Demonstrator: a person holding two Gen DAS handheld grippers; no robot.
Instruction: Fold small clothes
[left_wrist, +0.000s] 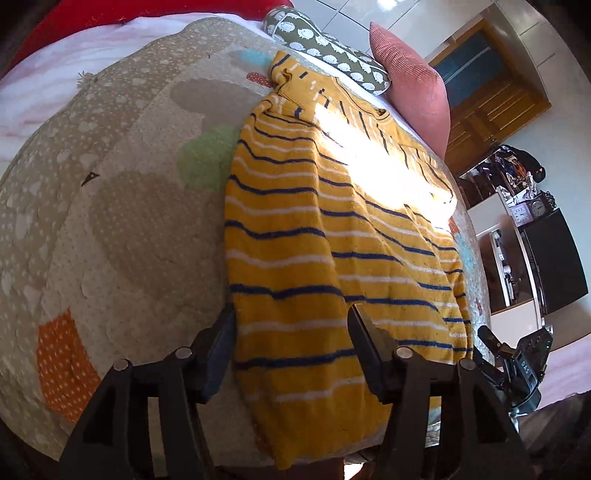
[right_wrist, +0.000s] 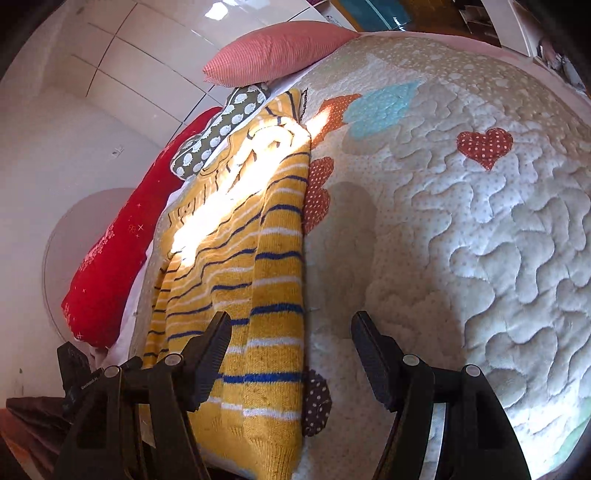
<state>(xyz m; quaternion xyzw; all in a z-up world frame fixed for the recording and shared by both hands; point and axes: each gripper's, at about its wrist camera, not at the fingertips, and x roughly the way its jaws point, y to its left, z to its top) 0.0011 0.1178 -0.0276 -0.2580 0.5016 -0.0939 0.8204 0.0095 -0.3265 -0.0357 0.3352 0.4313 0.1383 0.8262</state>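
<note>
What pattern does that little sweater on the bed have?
The sweater is mustard yellow with thin blue and white stripes, clearest in the left wrist view.

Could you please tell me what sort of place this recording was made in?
Most likely a bedroom at home: a striped jumper lies on a bed's patchwork quilt, with a pink pillow at its far end and a cluttered shelf beside it.

A bedroom in a home. A bed is covered by a cream patchwork quilt (right_wrist: 461, 229) with hearts. Against a white wall lie a pink pillow (right_wrist: 273, 51), a green patterned cushion (left_wrist: 328, 51) and a red bolster (right_wrist: 122, 236). Beyond stand a wooden door (left_wrist: 491, 99) and shelves (left_wrist: 517, 192) holding a clock and trinkets.
</note>
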